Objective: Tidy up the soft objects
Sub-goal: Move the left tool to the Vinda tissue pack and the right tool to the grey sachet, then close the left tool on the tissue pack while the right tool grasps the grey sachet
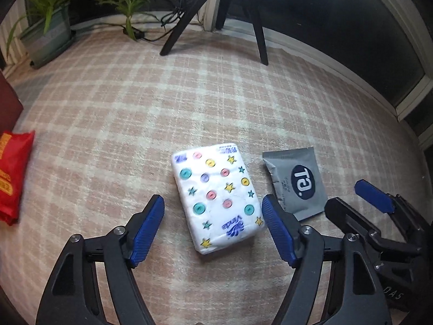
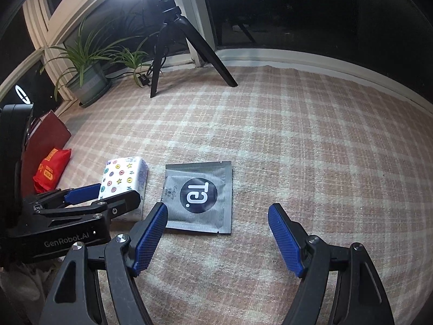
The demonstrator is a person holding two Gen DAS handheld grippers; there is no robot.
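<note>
A white tissue pack (image 1: 217, 196) with coloured buttons and stars lies on the plaid cloth, between the open blue pads of my left gripper (image 1: 212, 208). It also shows in the right wrist view (image 2: 125, 180). A flat grey sachet (image 1: 296, 182) with a dark round logo lies just right of the pack. In the right wrist view the sachet (image 2: 199, 197) lies ahead and left of my open, empty right gripper (image 2: 217, 216). The left gripper (image 2: 102, 189) is seen there around the pack. A red soft packet (image 1: 13, 173) lies at the far left.
A ring light on a black tripod (image 2: 176, 43) stands at the back by the dark window. Potted plants (image 1: 47, 27) sit at the back left. A dark red board (image 2: 46, 140) leans at the left, by the red packet (image 2: 51, 169).
</note>
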